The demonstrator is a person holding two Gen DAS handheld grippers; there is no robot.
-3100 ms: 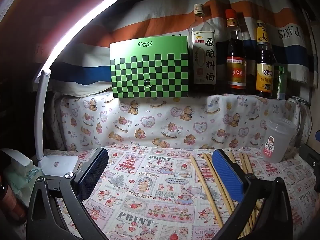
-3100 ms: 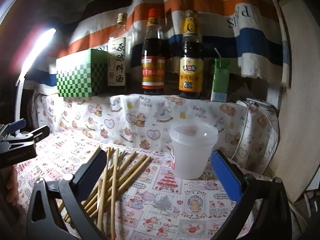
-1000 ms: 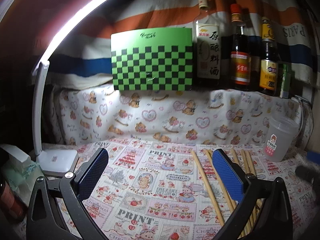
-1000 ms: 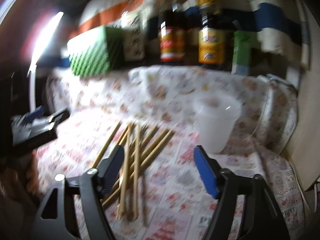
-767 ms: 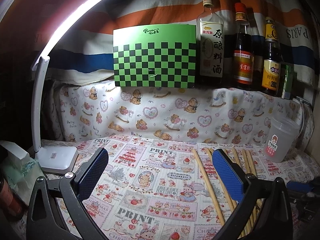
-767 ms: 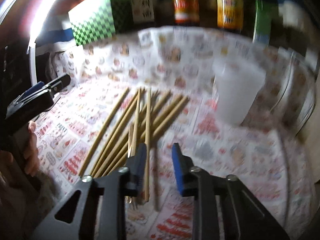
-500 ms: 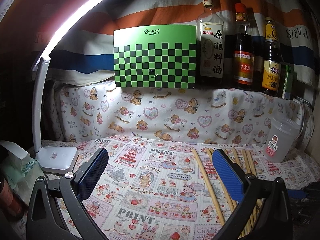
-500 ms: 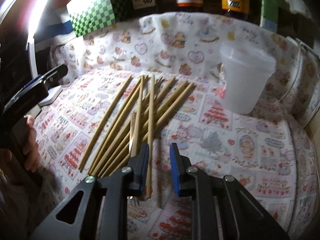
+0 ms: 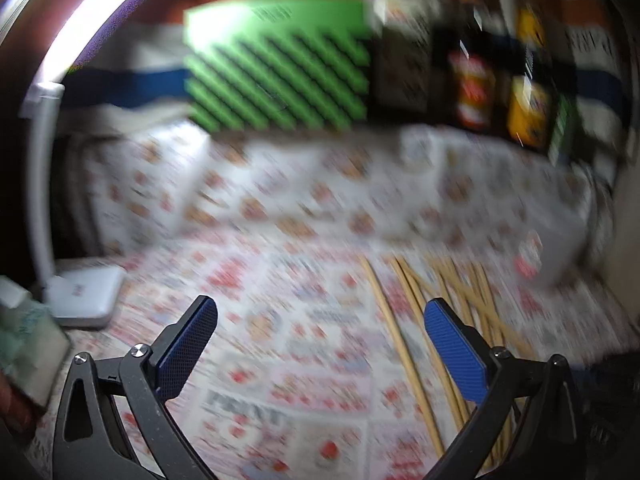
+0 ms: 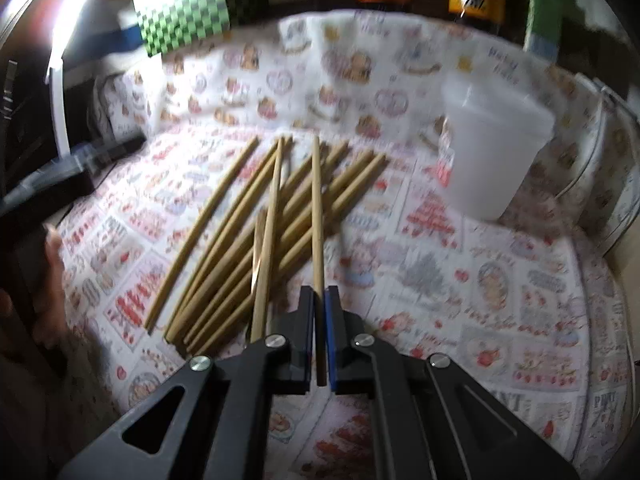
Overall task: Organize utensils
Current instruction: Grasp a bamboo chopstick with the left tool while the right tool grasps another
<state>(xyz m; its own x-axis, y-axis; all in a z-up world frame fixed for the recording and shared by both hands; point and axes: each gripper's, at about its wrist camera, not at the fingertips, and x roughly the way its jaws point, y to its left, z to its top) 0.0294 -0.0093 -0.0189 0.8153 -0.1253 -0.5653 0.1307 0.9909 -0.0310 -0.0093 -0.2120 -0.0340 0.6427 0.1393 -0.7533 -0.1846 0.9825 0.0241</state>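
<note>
Several wooden chopsticks [image 10: 240, 240] lie fanned on the printed cloth. My right gripper [image 10: 319, 300] is shut on one chopstick [image 10: 317, 216], which points away from me over the pile. A translucent plastic cup [image 10: 492, 148] stands upright to the right of the pile. My left gripper [image 9: 320, 320] is open and empty above the cloth, left of the chopsticks [image 9: 404, 340]; that view is blurred. The cup shows faintly at its right [image 9: 532, 252].
A green checkered box [image 9: 280, 68] and several sauce bottles [image 9: 472, 88] stand on the raised shelf behind. A white desk lamp base [image 9: 84, 296] sits at the left. A wooden wall [image 10: 628, 240] bounds the right side.
My right gripper has closed from a narrow gap onto one chopstick. The left gripper's view has shifted and blurred, so it is moving.
</note>
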